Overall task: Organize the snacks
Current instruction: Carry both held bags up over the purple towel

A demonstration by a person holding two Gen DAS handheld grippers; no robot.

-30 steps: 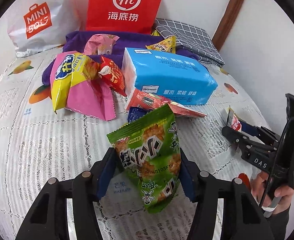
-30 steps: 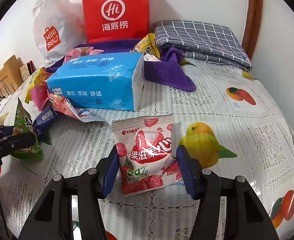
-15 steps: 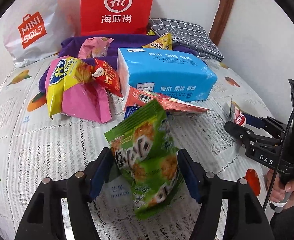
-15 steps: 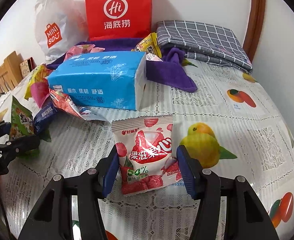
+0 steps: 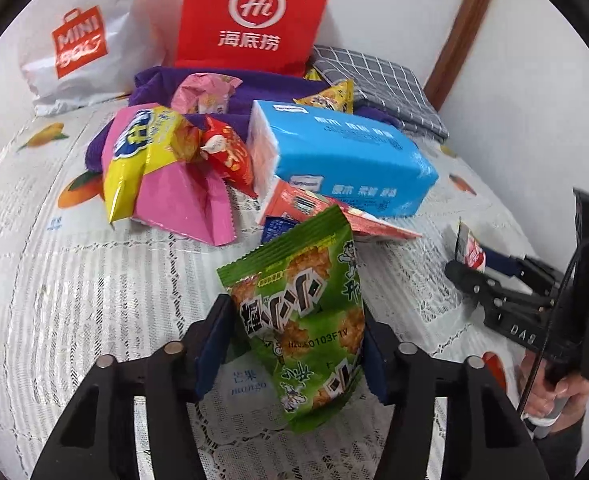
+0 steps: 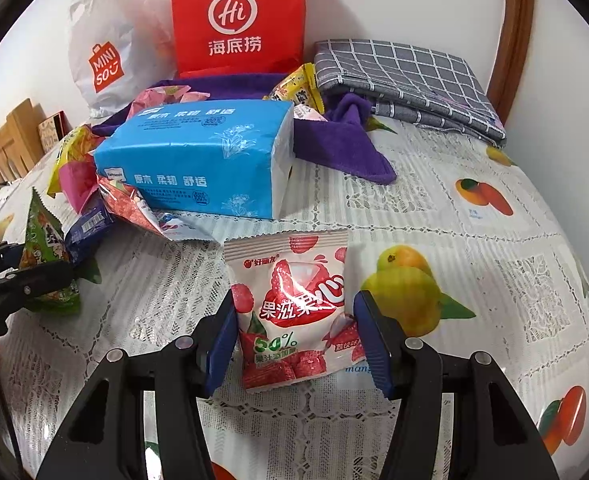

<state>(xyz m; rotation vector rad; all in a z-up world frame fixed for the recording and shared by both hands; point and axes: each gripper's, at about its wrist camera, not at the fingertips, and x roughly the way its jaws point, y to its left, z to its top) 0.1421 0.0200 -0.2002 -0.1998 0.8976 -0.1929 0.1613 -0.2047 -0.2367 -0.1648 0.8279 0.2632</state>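
I work over a table under a white lace cloth printed with fruit [image 6: 434, 208]; my landmark is the long blue plastic pack of tissues [image 5: 346, 160] lying mid-table; behind it lean a red paper shopping bag [image 5: 254, 12] and a white plastic carrier bag [image 5: 82, 40], likely where snacks belong; left of the tissues a heap of unsorted packets, topmost a yellow and pink crisp bag [image 5: 146, 160], waits its turn; in front of the tissues, nearer me, my left gripper [image 5: 294, 344] holds a green foil snack packet [image 5: 302, 312] upright, its jaws closing, both blue pads against the packet's sides so it stays clear of the cloth; in front and right of the tissues, my right gripper [image 6: 294, 340] pinches a small white and red lychee sweet pouch [image 6: 294, 304], label facing me, pads pressed on both edges.
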